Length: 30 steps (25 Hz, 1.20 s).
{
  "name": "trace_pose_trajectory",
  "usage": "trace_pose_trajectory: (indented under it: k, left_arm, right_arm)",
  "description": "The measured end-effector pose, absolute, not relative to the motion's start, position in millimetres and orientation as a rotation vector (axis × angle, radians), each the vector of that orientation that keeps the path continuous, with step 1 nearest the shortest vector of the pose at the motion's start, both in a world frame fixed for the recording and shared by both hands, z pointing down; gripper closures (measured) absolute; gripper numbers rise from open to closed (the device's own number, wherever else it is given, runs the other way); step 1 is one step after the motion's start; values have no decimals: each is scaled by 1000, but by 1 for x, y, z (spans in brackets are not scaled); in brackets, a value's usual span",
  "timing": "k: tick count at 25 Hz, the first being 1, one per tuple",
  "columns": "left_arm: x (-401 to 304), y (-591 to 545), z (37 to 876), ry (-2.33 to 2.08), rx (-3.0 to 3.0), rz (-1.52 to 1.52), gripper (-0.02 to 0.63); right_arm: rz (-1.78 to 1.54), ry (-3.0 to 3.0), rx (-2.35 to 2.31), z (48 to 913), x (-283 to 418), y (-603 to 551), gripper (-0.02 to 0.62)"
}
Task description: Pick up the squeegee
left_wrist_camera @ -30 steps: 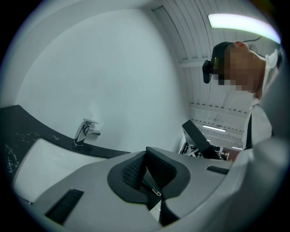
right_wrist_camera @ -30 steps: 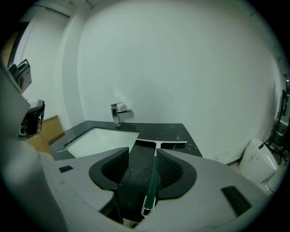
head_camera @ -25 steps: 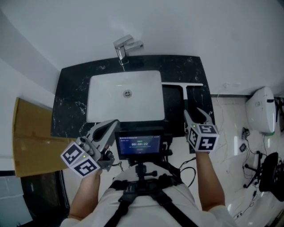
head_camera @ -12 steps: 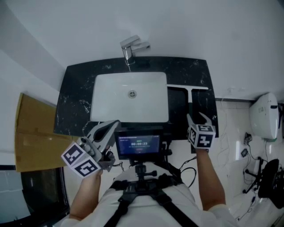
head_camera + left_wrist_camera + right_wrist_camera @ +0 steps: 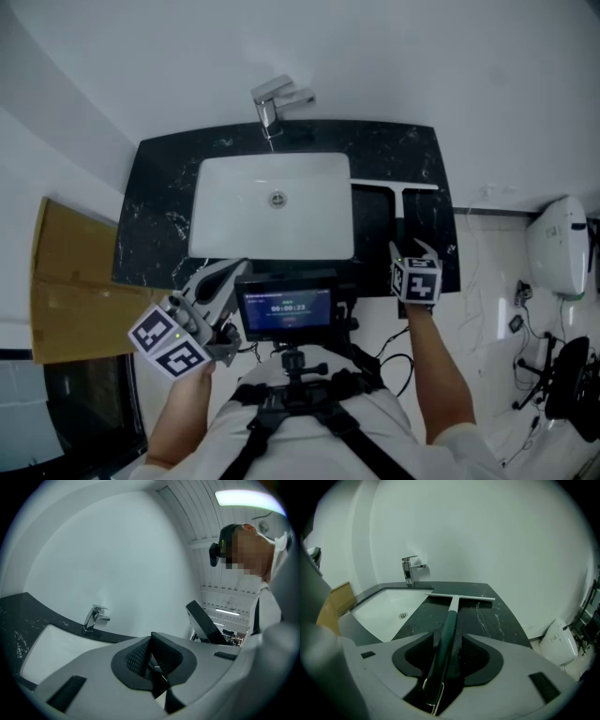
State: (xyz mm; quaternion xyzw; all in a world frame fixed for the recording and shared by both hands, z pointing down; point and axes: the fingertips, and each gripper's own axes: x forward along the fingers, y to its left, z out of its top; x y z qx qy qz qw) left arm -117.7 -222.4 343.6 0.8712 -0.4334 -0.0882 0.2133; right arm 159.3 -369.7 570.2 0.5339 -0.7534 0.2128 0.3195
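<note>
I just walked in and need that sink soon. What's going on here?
A person stands at a bathroom counter with a handheld gripper in each hand. The right gripper has its jaws either side of the handle of the squeegee, apparently not clamped yet. The squeegee lies flat on the dark counter, right of the white sink. The left gripper is shut, empty and held back near the person's body.

Our left gripper (image 5: pixel 236 269) hangs near on the left, jaws pressed together, forearm (image 5: pixel 178 417) bent in. Our right arm (image 5: pixel 436 375) stretches farther out, the right gripper (image 5: pixel 415 249) low, jaws apart, straddling the squeegee handle (image 5: pixel 449 623).
</note>
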Motion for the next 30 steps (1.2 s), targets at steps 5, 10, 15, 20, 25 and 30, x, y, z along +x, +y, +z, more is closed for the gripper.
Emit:
trace_pose_trajectory:
  k: [5,10,15,20,25,30]
  left_arm:
    - [-117,-221,343,-1210,2411,-241,609]
    - [-116,-221,344,-1213,2406,-240,609]
    - [-114,-221,345,-1204,2410,-237,609]
    - [-112,-222,345,-1184,2417,-236,609]
    - [-113,-222,346,-1182,2405,-247,609]
    - [-112,-221,345,-1181,2406,-244,609]
  right_arm:
    - [560,-1959,1401,583,160,-373,399]
    - [564,-1993,1429,586,159,-381,399]
    - [543,-1994,1446,584,157,-383,399]
    - [578,-1992,1452,583,157,-387,399]
    - [616,-2002,1455,580,157,-393,399]
    - [576,-1981,1457,580,157,-399,399]
